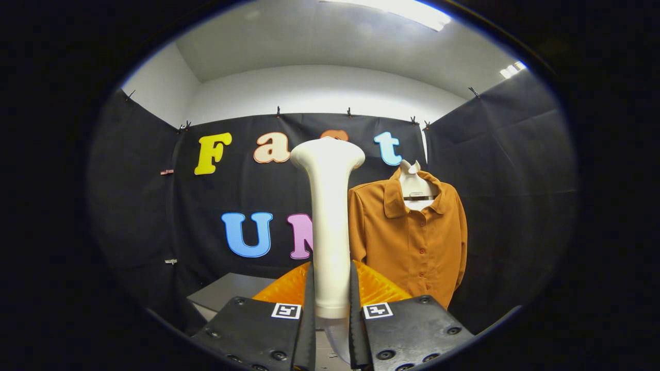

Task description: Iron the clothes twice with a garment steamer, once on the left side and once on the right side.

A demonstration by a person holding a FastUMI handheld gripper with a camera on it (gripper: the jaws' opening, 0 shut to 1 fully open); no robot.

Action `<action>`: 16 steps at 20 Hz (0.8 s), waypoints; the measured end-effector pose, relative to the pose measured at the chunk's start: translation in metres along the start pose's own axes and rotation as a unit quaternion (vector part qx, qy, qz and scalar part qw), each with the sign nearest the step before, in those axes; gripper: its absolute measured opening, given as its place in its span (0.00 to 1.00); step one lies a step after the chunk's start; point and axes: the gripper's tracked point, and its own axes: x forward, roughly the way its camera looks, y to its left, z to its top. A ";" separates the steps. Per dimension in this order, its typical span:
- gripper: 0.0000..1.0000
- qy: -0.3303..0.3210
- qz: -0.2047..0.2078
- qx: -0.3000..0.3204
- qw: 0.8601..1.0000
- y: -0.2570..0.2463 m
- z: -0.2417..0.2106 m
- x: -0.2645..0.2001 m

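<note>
Between my fingers (330, 319) stands the white garment steamer (329, 216), gripped upright on both sides — the orange shirt (412, 237) hangs far right, well apart. Carrying step, I judge — next, bring the head to one shirt side.

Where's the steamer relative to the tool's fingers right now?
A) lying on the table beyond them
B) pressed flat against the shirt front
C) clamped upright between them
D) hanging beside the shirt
C: the white steamer stands upright between the fingers of the tool, both pressing its handle, with the orange shirt hanging beyond, untouched.
</note>
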 end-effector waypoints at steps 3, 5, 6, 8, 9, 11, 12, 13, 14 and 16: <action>0.29 0.006 0.003 0.001 1.000 0.002 -0.006 -0.002; 0.29 0.008 0.003 0.001 1.000 0.001 -0.008 -0.002; 0.29 0.009 0.003 0.001 1.000 0.000 -0.009 -0.001; 0.29 0.010 0.003 -0.001 1.000 0.000 -0.010 0.000; 0.29 0.010 0.003 -0.002 1.000 -0.001 -0.011 0.001; 0.29 0.011 0.003 -0.002 1.000 0.000 -0.013 0.004; 0.29 0.011 0.003 -0.003 1.000 0.000 -0.014 0.006; 0.29 0.013 0.003 -0.002 1.000 0.001 -0.015 0.006; 0.29 0.014 0.004 -0.002 1.000 0.001 -0.017 0.008; 0.29 0.018 0.005 -0.003 1.000 0.002 -0.020 0.011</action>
